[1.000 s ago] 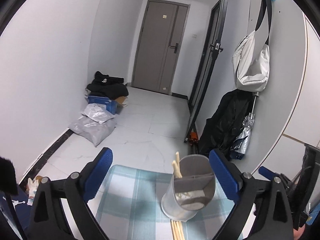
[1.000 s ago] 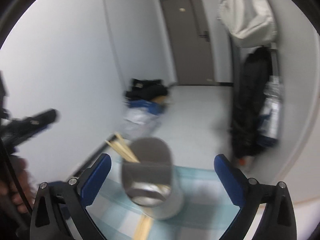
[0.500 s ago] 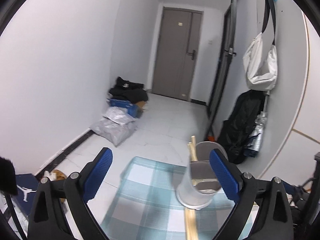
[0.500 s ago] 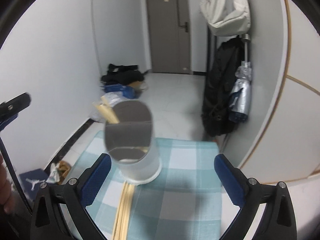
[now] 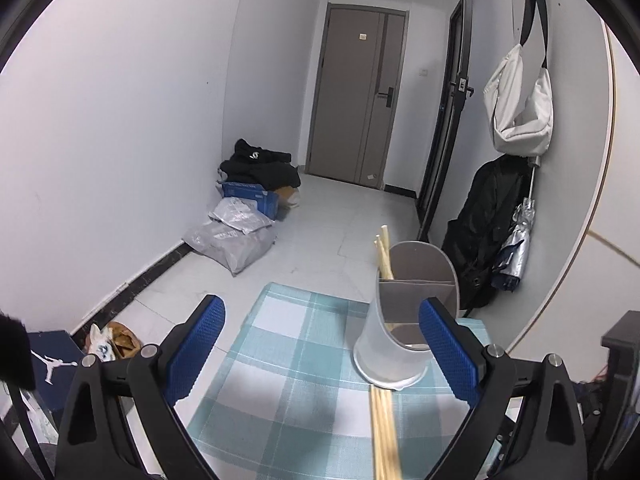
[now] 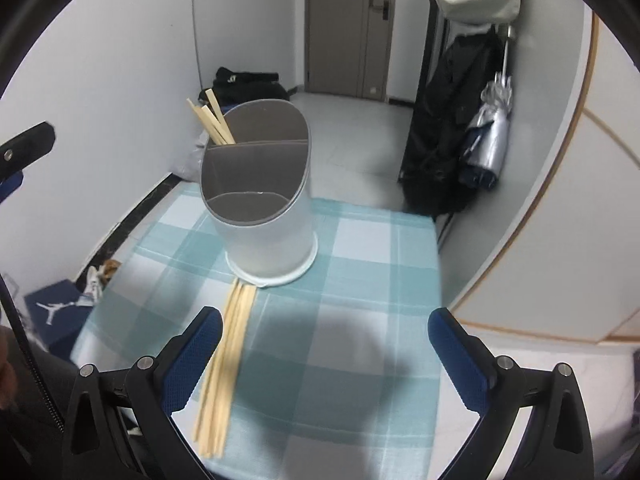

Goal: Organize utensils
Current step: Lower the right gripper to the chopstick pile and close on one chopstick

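left gripper (image 5: 322,350) gaped wide, empty | right gripper (image 6: 325,354) gaped wide, empty | risk: loose chopsticks (image 6: 223,364) at 7 o'clock of holder (image 6: 262,196) could scatter if pinched unevenly

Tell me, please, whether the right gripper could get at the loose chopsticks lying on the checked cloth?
Probably yes: the right gripper is open and empty, and the loose chopsticks lie uncovered beside its left jaw, in front of the utensil holder.

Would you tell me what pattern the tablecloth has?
Pale teal-and-white checks on the tablecloth, clearest in the right wrist view.
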Available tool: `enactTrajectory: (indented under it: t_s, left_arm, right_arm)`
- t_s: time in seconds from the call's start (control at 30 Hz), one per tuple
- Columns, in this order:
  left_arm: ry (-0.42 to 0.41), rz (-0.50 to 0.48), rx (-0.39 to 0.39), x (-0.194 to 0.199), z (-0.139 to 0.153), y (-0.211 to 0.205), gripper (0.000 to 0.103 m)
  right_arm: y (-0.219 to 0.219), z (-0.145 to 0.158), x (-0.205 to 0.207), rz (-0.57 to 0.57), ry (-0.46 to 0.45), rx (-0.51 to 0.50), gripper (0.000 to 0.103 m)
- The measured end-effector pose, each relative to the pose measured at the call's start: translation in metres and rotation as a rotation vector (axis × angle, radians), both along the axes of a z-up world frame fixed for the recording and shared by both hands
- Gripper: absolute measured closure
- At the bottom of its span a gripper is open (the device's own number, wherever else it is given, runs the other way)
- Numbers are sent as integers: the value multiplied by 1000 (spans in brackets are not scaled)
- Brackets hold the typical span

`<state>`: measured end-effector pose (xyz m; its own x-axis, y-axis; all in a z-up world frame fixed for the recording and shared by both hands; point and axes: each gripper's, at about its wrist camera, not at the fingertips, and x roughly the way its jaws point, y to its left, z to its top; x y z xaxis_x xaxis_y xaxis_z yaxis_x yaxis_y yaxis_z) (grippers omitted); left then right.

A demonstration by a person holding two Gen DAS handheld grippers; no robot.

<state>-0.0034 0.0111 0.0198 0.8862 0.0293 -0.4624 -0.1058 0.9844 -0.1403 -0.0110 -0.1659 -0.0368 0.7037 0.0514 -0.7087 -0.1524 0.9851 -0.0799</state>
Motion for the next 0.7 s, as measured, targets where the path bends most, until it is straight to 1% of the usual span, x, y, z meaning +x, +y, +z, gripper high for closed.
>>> enactTrajectory:
  t_s: [0.1,0.2,0.3,0.37,0.43,0.53,0.63,0.7]
  left_arm:
    - [-21,12,10,-1,-6,1,7]
    - [-21,31,-3,2,-14,5,7]
    - [15,36,-16,7,-27,9,7]
    - [33,44,0,9,-31,9,7]
    - [50,48,24,12,-35,7,7]
    - [85,33,35,17,-40,6,7]
    - [119,14,7,24,-46,9,7]
    - [160,-8,2,28,-51,9,7]
  right_arm:
    - [1,-5,-4,13,-21,-4,0]
    - [-4,-10,-3,26,-16,50,0]
    - [-9,-18,5,-2,26,67,0]
    - [-14,-22,11,-17,63,105,0]
    - [-15,-25,15,-24,76,119,0]
    - [-11,-29,19,-8,74,100,0]
    - [-8,-35,23,4,85,108,0]
    - [-7,-43,30,14,122,134,0]
